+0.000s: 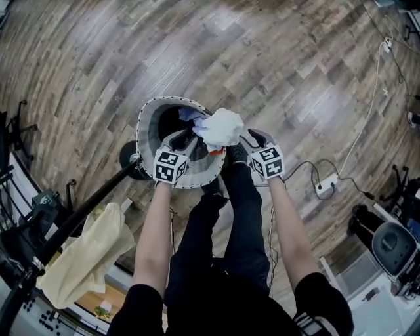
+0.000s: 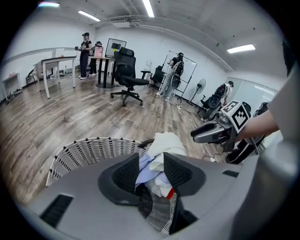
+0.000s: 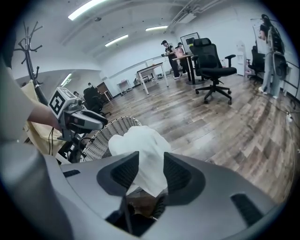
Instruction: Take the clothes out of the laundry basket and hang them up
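Left claw [image 1: 186,140], right claw [image 1: 252,137]: both open, nothing clamped, poised over laundry basket [image 1: 146,128]. White garment [image 1: 222,126]: heaped at basket's 3 o'clock rim, beside pale-blue cloth [image 1: 189,115]. Likely light, limp, non-fragile. Best pinched at raised top fold; trailing drape expected.

You stand in an open-plan office — a big, bright room with a wood-plank floor [image 1: 262,65] and strip lights [image 2: 150,7] overhead. A black swivel chair [image 2: 125,70] sits out in the open. Behind it are tables [image 2: 56,61], with people [image 2: 85,54] standing beside them. A fan [image 2: 200,86], a coat stand [image 1: 85,207] and a power strip [image 1: 326,184] — all office gear.
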